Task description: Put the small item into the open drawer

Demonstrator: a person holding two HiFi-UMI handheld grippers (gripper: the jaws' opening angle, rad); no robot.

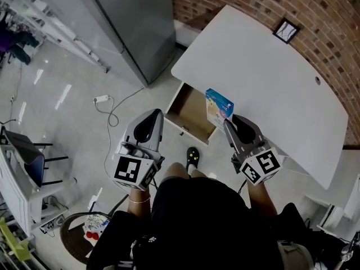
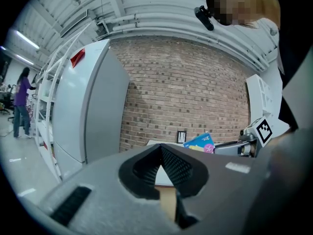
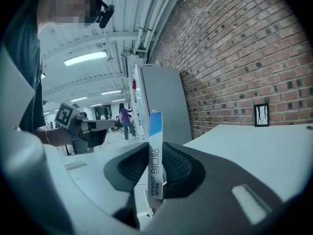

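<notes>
A small blue and white box (image 1: 219, 107) stands on edge between the jaws of my right gripper (image 1: 227, 122), which is shut on it. It hangs over the right end of the open wooden drawer (image 1: 191, 112) under the white table (image 1: 264, 72). In the right gripper view the box (image 3: 155, 155) shows its narrow printed side, pinched by both pads of the right gripper (image 3: 156, 173). My left gripper (image 1: 154, 116) hovers left of the drawer, shut and empty; its tips meet in the left gripper view (image 2: 161, 150), where the box (image 2: 200, 143) is seen beyond.
A tall grey cabinet (image 1: 135, 21) stands left of the table against the brick wall. A small framed picture (image 1: 286, 31) leans at the table's far edge. A white cable with a power strip (image 1: 104, 101) lies on the floor. My foot (image 1: 192, 156) is below the drawer.
</notes>
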